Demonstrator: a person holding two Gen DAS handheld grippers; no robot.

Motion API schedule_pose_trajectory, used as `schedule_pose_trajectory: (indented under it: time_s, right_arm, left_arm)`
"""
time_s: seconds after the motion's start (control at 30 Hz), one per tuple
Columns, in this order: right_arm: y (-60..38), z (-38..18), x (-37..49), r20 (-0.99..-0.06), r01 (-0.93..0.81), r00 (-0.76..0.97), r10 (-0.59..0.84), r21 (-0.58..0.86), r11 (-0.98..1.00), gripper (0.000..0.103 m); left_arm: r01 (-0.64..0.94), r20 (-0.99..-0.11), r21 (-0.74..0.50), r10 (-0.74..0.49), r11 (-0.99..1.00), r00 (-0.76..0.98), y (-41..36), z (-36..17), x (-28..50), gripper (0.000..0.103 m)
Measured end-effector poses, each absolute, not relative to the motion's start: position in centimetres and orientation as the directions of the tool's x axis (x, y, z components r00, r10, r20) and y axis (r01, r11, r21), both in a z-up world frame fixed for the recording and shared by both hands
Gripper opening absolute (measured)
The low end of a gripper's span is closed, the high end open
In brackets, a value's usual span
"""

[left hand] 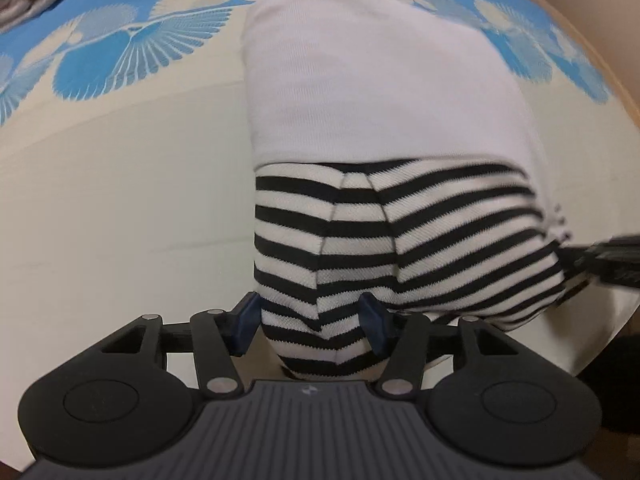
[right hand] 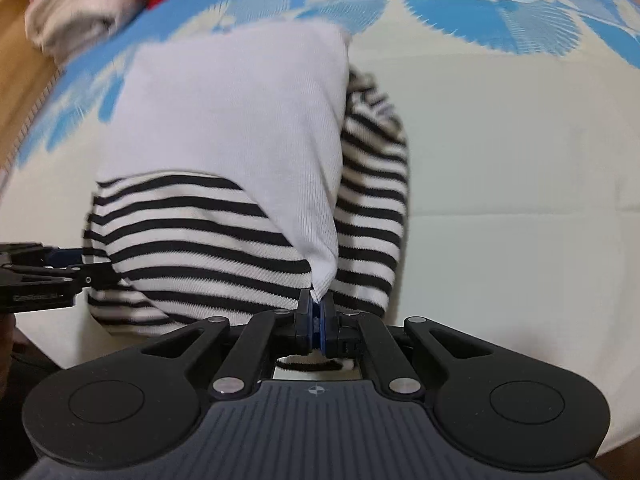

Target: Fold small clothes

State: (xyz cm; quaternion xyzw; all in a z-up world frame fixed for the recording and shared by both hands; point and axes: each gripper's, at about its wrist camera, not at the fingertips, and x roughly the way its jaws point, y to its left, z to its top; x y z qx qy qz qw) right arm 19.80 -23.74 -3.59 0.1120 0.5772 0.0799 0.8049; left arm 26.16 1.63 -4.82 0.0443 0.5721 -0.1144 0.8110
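Note:
A small garment with a plain white part [left hand: 372,76] and a black-and-white striped part [left hand: 400,240] lies on the cloth-covered table. It also shows in the right wrist view [right hand: 224,120]. My left gripper [left hand: 312,320] is open, its blue pads on either side of the striped edge nearest me. My right gripper [right hand: 317,312] is shut on the corner of the white part, over the stripes [right hand: 192,240]. The right gripper [left hand: 608,260] shows at the garment's right edge in the left view. The left gripper [right hand: 48,272] shows at its left edge in the right view.
The table cover [left hand: 120,208] is cream with a blue fan pattern [left hand: 120,52] at the far side. A pile of white and red clothes [right hand: 88,4] lies at the far left corner. The wooden table edge [right hand: 16,76] runs along the left.

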Motion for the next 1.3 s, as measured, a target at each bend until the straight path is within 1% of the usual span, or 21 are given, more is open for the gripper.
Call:
schedule_pose_trajectory:
  time_s: [0.07, 0.17, 0.23, 0.3, 0.33, 0.4, 0.47, 0.5, 0.6, 0.63, 0.67, 0.7, 0.73, 0.77, 0.8, 0.97, 1.07, 1.13, 1.2, 1.23, 1.3]
  right_arm:
    - [-23.7, -3.5, 20.1, -0.919, 0.046, 0.323, 0.226, 0.254, 0.966, 0.002]
    - [-24.6, -2.0, 20.2, -0.917, 0.127, 0.357, 0.178, 0.236, 0.963, 0.003]
    - [-24.9, -0.9, 20.0, -0.907, 0.123, 0.39, 0.162, 0.225, 0.966, 0.004]
    - [-24.5, -0.5, 19.8, -0.898, 0.086, 0.406, 0.171, 0.224, 0.971, 0.004]
    - [-24.3, -0.8, 19.7, -0.902, 0.063, 0.398, 0.169, 0.211, 0.975, 0.004]
    - [-23.8, -1.3, 19.2, -0.917, 0.033, 0.375, 0.133, 0.157, 0.987, 0.006]
    - [-23.8, -1.5, 18.9, -0.929, 0.036, 0.36, 0.081, 0.101, 0.994, 0.006]
    - [-24.2, -1.4, 18.9, -0.929, 0.045, 0.364, 0.063, 0.085, 0.995, 0.008]
    - [-24.9, 0.4, 18.0, -0.901, 0.06, 0.43, 0.052, 0.085, 0.995, 0.014]
    - [-25.1, 1.2, 17.5, -0.885, 0.055, 0.462, 0.055, 0.09, 0.994, 0.024]
    - [-25.1, 2.1, 17.0, -0.865, 0.052, 0.499, 0.052, 0.09, 0.995, 0.037]
    - [-25.1, 3.0, 16.2, -0.841, 0.053, 0.539, 0.042, 0.084, 0.995, 0.045]
    - [-25.0, 3.9, 15.3, -0.82, 0.056, 0.572, 0.031, 0.076, 0.996, 0.059]
    - [-25.0, 4.4, 14.7, -0.805, 0.06, 0.593, 0.022, 0.071, 0.996, 0.067]
    - [-25.0, 5.0, 13.8, -0.789, 0.064, 0.614, 0.016, 0.07, 0.995, 0.069]
    - [-24.1, 7.7, 9.1, -0.713, 0.037, 0.7, 0.032, 0.08, 0.996, 0.085]
    - [-23.5, 8.6, 5.1, -0.662, 0.028, 0.749, 0.022, 0.064, 0.998, 0.09]
    - [-23.2, 8.6, 3.1, -0.662, 0.037, 0.749, 0.018, 0.069, 0.997, 0.09]
    - [-23.1, 8.9, 1.4, -0.676, 0.048, 0.736, 0.03, 0.097, 0.994, 0.09]
    - [-23.1, 9.3, 0.6, -0.669, 0.056, 0.742, 0.037, 0.117, 0.992, 0.09]
    - [-22.9, 10.0, -0.9, -0.641, 0.064, 0.767, 0.036, 0.132, 0.989, 0.094]
  left_arm:
    - [0.234, -0.929, -0.077, -0.155, 0.969, 0.337, 2.2, -3.7, 25.7, 0.059]
    - [0.224, -0.896, -0.09, -0.177, 0.97, 0.407, 3.2, -1.4, 25.2, 0.059]
    - [0.212, -0.869, -0.127, -0.212, 0.969, 0.447, 3.6, -0.6, 25.3, 0.059]
    - [0.163, -0.874, -0.144, -0.203, 0.976, 0.443, 3.9, -1.6, 26.0, 0.06]
    - [0.139, -0.896, -0.118, -0.166, 0.983, 0.411, 3.7, -2.9, 26.4, 0.062]
    - [0.109, -0.923, -0.074, -0.109, 0.991, 0.37, 3.2, -4.7, 26.7, 0.077]
    - [0.07, -0.918, -0.055, -0.078, 0.996, 0.388, 3.1, -4.1, 26.1, 0.079]
    - [0.07, -0.912, -0.061, -0.084, 0.996, 0.401, 3.0, -3.4, 25.7, 0.079]
    - [0.073, -0.889, -0.059, -0.085, 0.996, 0.45, 2.6, -1.2, 24.2, 0.084]
    - [0.074, -0.883, -0.049, -0.078, 0.996, 0.462, 2.5, -0.5, 23.8, 0.085]
    - [0.075, -0.876, -0.041, -0.072, 0.996, 0.477, 2.3, 0.3, 23.2, 0.085]
    - [0.074, -0.866, -0.037, -0.069, 0.997, 0.494, 2.2, 1.2, 22.5, 0.086]
    - [0.073, -0.857, -0.036, -0.069, 0.997, 0.511, 2.3, 2.0, 21.9, 0.088]
    - [0.072, -0.847, -0.037, -0.069, 0.997, 0.526, 1.8, 2.9, 21.2, 0.092]
    - [0.07, -0.84, -0.037, -0.069, 0.997, 0.538, 2.0, 3.7, 20.5, 0.095]
    - [0.094, -0.793, 0.002, -0.056, 0.996, 0.607, 1.2, 7.4, 14.7, 0.102]
    - [0.089, -0.759, -0.01, -0.066, 0.996, 0.647, 1.1, 8.8, 9.9, 0.102]
    - [0.062, -0.745, -0.029, -0.063, 0.998, 0.664, 1.0, 8.9, 6.8, 0.102]
    - [0.018, -0.737, -0.051, -0.05, 0.999, 0.674, 1.0, 8.3, 4.4, 0.102]
    - [0.003, -0.733, -0.062, -0.048, 0.998, 0.678, 0.8, 7.7, 3.1, 0.102]
    - [0.018, -0.751, -0.046, -0.046, 0.999, 0.658, 0.2, 6.7, 1.8, 0.102]
